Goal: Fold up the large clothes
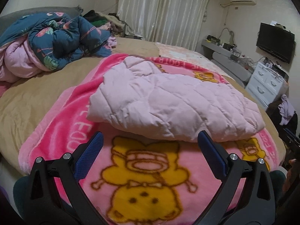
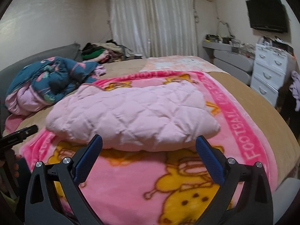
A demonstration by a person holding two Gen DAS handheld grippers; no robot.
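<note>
Left wrist view: left tongs point(image 1: 150, 140) spread wide, empty, hovering over pink cartoon blanket point(image 1: 61, 131) just short of pale pink quilted garment point(image 1: 168, 103). Garment lies folded into compact bundle mid-blanket on bed point(image 1: 28, 97), likely so blanket gives clean folding surface.

Right wrist view: right tongs point(image 2: 149, 143) likewise spread, gripping nothing, facing garment's near edge. Fold looks near done.

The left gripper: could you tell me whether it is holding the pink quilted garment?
No, the left gripper stands open and empty, short of the folded pink quilted garment lying on the cartoon blanket.
</note>
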